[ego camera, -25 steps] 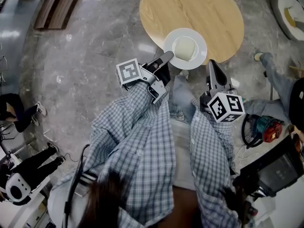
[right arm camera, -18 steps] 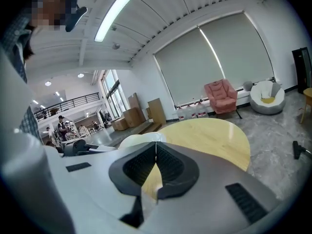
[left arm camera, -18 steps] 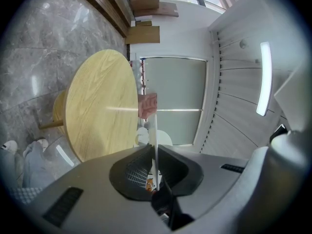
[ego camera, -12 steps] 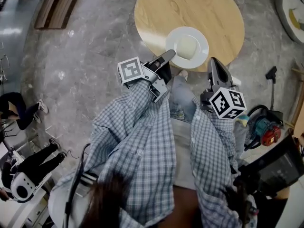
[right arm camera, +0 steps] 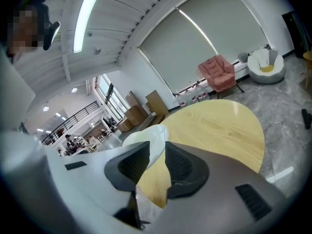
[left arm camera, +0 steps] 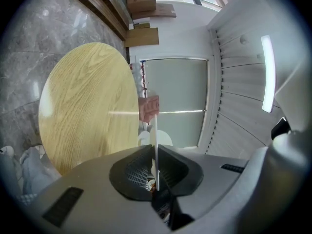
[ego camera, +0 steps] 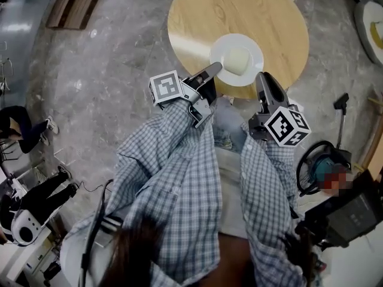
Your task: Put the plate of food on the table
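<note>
White china, seen edge-on, is pinched in the left gripper (left arm camera: 155, 172), which is clenched on the plate (ego camera: 254, 48) at its 8 o'clock rim. We read the right gripper (right arm camera: 152, 165) as released: its 2 jaws stand apart with nothing between them, just beside the plate's 5 o'clock rim. A pale block of food (ego camera: 237, 57) lies at the plate's centre. The plate is over the round wooden table (ego camera: 251, 5), near the tabletop's 6 o'clock edge; we cannot tell whether it rests there. Grey stone floor (ego camera: 108, 70) surrounds the table.
</note>
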The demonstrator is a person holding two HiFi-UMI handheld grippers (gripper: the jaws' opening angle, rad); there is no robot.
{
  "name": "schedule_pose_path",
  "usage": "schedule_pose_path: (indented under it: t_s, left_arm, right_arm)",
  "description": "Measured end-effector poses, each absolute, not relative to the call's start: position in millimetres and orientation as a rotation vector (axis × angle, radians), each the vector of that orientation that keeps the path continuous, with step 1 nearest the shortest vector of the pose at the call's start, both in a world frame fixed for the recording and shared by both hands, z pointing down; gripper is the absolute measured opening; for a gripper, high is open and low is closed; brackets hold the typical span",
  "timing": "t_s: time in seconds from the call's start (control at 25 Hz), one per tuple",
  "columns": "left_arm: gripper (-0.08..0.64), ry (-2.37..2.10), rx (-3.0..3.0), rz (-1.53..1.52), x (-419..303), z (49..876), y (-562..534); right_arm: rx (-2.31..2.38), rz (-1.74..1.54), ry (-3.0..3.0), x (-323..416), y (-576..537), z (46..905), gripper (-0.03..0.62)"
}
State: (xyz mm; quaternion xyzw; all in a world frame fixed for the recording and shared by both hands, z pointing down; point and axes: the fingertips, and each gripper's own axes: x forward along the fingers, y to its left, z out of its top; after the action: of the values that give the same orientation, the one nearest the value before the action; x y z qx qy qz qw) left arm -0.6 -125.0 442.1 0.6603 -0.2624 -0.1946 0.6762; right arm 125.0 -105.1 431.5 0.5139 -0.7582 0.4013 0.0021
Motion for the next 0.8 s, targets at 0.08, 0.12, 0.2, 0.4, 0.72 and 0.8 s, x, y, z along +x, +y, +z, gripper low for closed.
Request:
schedule_pose_path:
  t_s: [0.08,0.12,0.2,0.4,0.72,0.8]
  left_arm:
    - [0.028,-0.603,1.486,-0.434,1,441,-129]
    - [0.028,-0.613,1.487,-0.429,1,442,-130]
    - [0.028,-0.617,1.493,-0.436,2,442,-134]
    - [0.028,-0.626,1.483,-0.45,0,448,-140]
    - [0.026,-0.656,1.464,-0.37,10,468,-149]
    - [0.026,-0.661,1.45,-0.357,12,475,-150]
  right_arm:
    - [1.552,1.315,-2.371,123,-109,436,0.101]
    - [1.527,1.33,-2.367,121,-111,438,0.103]
    - [1.494,1.348,-2.366,119,-114,441,0.103]
    - [1.415,1.288,-2.397,114,-121,446,0.103]
    - [1.405,1.247,-2.365,127,-136,461,0.103]
    - [1.397,1.257,-2.353,129,-136,468,0.103]
